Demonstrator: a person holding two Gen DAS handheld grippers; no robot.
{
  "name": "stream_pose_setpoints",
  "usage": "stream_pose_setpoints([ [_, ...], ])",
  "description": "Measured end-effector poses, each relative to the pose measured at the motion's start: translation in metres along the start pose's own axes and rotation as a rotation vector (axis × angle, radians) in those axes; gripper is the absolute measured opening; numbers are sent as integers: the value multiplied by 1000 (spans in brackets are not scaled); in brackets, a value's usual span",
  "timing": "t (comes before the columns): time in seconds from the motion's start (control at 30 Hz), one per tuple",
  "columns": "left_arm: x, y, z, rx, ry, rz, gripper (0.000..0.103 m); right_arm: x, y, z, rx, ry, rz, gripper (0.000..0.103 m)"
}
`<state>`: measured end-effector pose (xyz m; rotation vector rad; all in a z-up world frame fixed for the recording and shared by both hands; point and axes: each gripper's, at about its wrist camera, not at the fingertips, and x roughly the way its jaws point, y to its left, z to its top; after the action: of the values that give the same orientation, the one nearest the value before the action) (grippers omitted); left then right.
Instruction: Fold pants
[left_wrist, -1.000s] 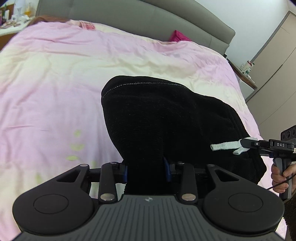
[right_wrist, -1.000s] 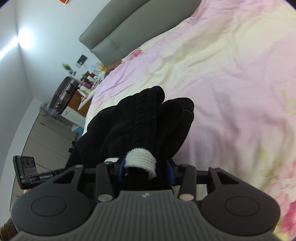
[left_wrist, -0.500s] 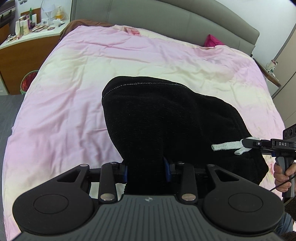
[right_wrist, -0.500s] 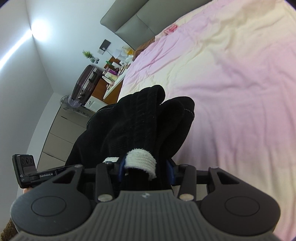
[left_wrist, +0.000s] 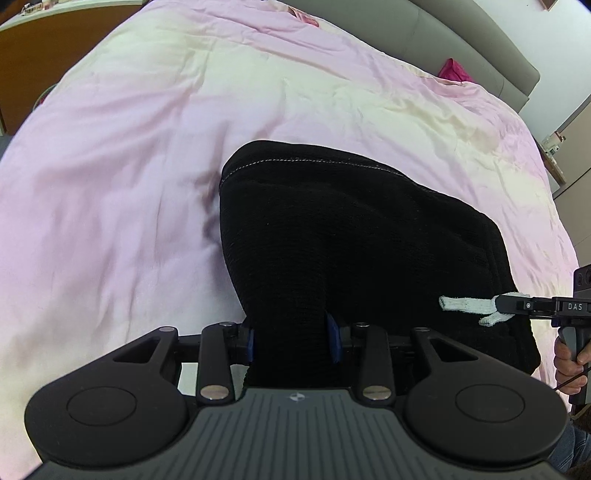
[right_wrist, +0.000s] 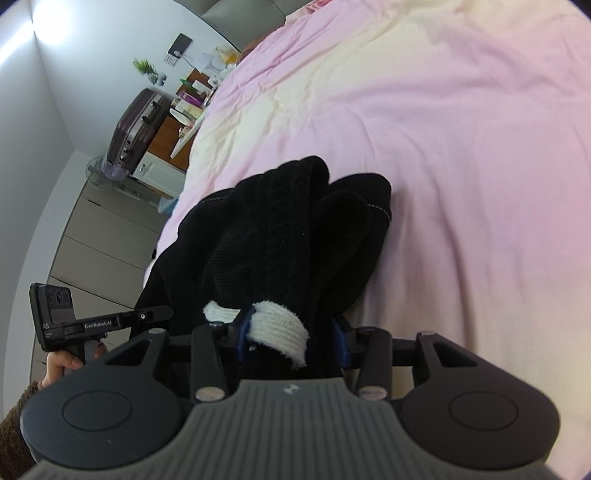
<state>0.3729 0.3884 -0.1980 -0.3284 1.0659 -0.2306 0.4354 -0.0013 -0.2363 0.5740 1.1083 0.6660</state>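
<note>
The black ribbed pants (left_wrist: 351, 236) hang bunched between both grippers above the pink bed (left_wrist: 129, 166). My left gripper (left_wrist: 291, 341) is shut on one end of the fabric, blue pads pressed on its sides. My right gripper (right_wrist: 291, 339) is shut on the other end, with the white drawstring (right_wrist: 280, 326) looped over the grip. In the right wrist view the pants (right_wrist: 280, 236) droop forward in thick folds. The right gripper also shows at the right edge of the left wrist view (left_wrist: 498, 303), with the drawstring (left_wrist: 465, 304) sticking out. The left gripper's body shows in the right wrist view (right_wrist: 92, 321).
The pink and cream duvet (right_wrist: 443, 129) covers the bed. A grey headboard (left_wrist: 480, 40) and a magenta pillow (left_wrist: 452, 70) lie at the far end. A suitcase (right_wrist: 138, 125) and a cluttered desk (right_wrist: 192, 107) stand beside the bed. Wardrobe doors (right_wrist: 96, 251) are at left.
Both grippers have moved forward over the bed and come lower with the pants still held; the views tilted down toward the duvet. The grips have not changed.
</note>
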Motion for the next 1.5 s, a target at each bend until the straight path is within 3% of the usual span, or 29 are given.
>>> stream_pose_setpoints([
  [0.23,-2,0,-7,10,-4,25,51,17,-21,-8,51,25,-23,43],
  [0.33,-16,-17,-7,53,-8,107,60,13,-9,-6,-4,27,-84,58],
  [0.43,-40,-30,-15,104,-28,170,60,3,13,-2,-97,12,-159,59],
  [0.53,-65,-43,-31,174,-28,176,58,-15,44,-7,-268,-48,-272,59],
  [0.63,-77,-55,-55,226,-8,210,47,-32,75,-21,-414,-128,-324,54],
  [0.7,-78,-58,-71,231,11,220,37,-35,91,-32,-494,-153,-330,44],
  [0.77,-73,-57,-87,239,28,246,36,-29,100,-42,-560,-152,-346,37],
  [0.87,-61,-43,-95,167,40,247,34,-9,96,-47,-591,-104,-367,30],
  [1.17,-38,-43,-94,199,104,275,34,25,72,-59,-648,-42,-441,30],
  [1.37,-98,-82,-82,293,47,342,33,5,98,-42,-619,-27,-447,32],
  [1.5,-167,-120,-79,307,-87,372,36,-41,132,-36,-629,-114,-414,48],
])
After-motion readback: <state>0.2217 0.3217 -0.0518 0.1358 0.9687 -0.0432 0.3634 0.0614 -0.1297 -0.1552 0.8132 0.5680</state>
